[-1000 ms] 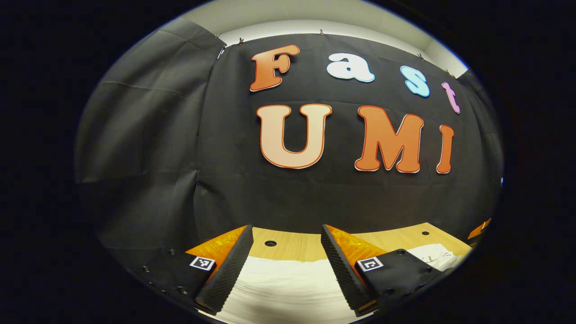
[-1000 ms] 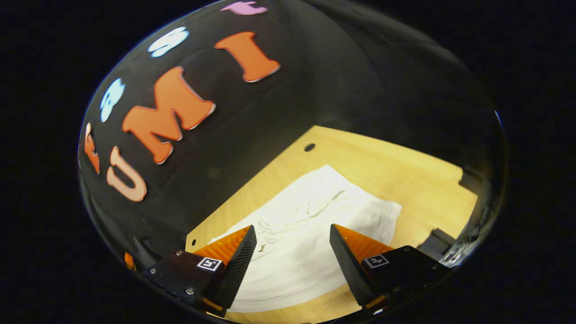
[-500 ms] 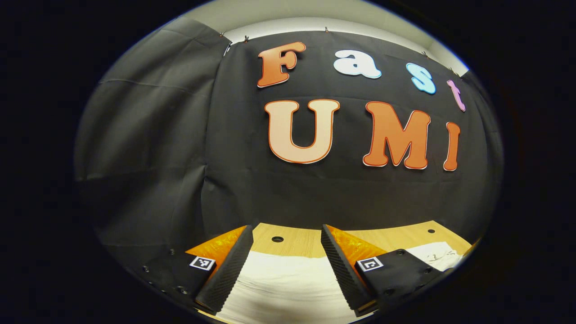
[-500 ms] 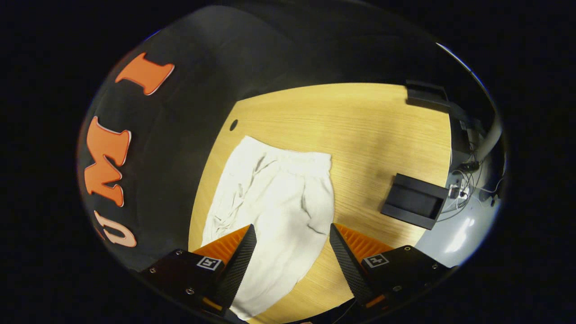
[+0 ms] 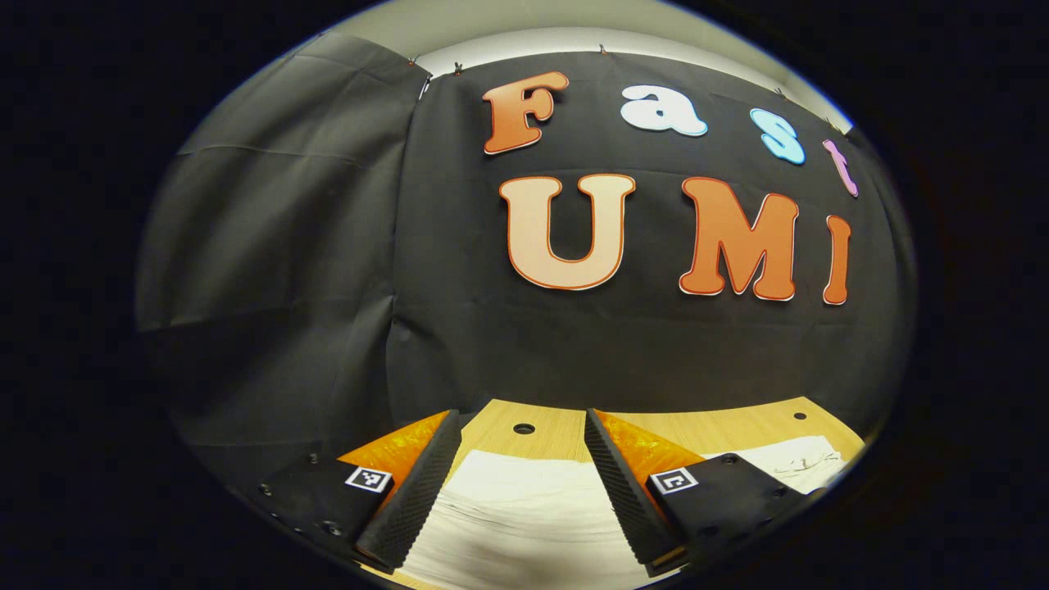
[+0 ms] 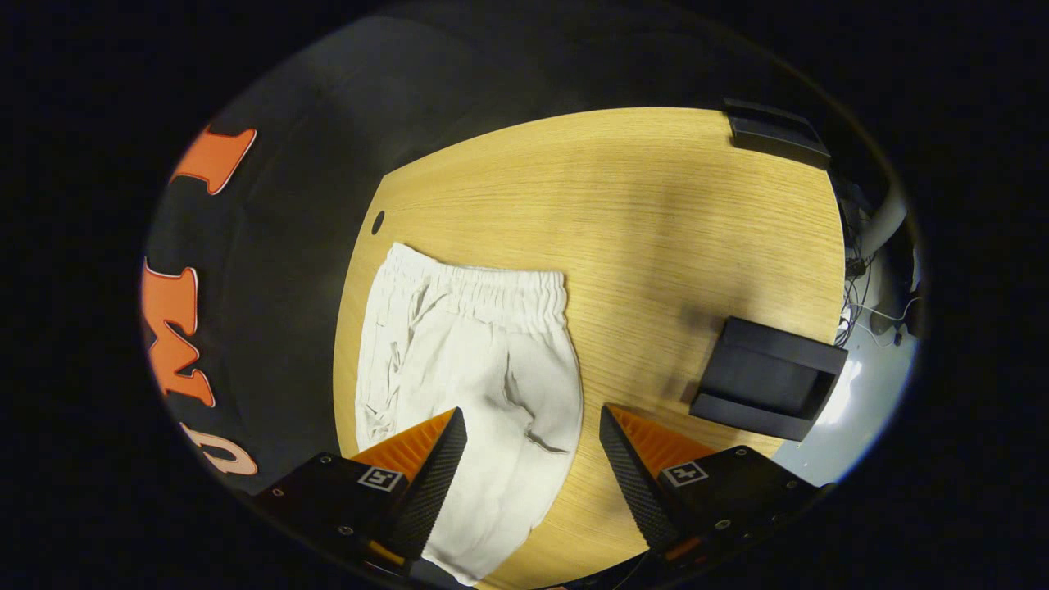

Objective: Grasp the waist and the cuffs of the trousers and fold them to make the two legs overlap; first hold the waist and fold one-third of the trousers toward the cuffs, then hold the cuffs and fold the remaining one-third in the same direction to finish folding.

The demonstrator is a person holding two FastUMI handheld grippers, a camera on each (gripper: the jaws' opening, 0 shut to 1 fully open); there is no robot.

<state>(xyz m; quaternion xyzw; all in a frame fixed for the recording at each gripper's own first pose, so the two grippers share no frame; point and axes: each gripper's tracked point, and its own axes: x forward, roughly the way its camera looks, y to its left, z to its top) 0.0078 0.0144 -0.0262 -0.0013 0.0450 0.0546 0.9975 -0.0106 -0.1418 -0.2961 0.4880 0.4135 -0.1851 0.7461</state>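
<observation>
Right gripper and left gripper both spread, holding nothing; white trousers flat on table, thirds-folding apparently not started.

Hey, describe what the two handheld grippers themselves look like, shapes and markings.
The left gripper and right gripper look alike. Each has two wedge-shaped fingers that taper toward the tip, with ridged, finely textured inner faces. The fingers sit on dark blocks with small screws, and each block carries a small square black-and-white marker. No cables or sleeves are visible on them.
</observation>
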